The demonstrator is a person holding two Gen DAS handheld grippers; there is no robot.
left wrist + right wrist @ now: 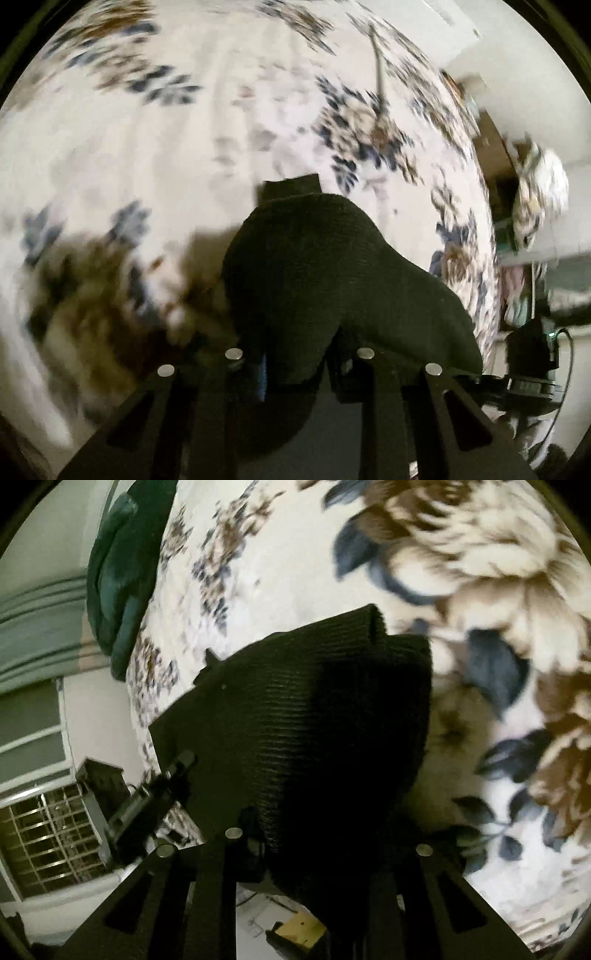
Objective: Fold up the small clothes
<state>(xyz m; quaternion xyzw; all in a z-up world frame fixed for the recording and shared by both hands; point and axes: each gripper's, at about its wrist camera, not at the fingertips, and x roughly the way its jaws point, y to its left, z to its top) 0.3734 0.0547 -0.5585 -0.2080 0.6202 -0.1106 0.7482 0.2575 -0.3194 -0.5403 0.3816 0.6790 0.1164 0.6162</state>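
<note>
Above the bed with the white cover printed with brown and blue flowers (155, 155), I hold one black ribbed knitted garment (314, 266) lifted between my two tools. My left tool (299, 369) is clenched on one part of its edge, and my right tool (325, 849) is clenched on another part; in both wrist views the cloth comes out from between the fingers and hangs forward over the cover. Both views are blurred, so I judge that the garment is being carried, not resting.

What can go wrong, I think, is this. Each grip seems to take only a small bite of thick knit, so a quick pull could make the cloth slip out of one tool, and then the garment would drop in a heap. If my two hands go too far apart, the knit would stretch; if they come too near, the middle would sag and fold crooked. I cannot tell how many layers each tool holds, so a hidden double layer could spoil the fold. A dark green cloth (122, 572) lies at the bed edge, well apart.
</note>
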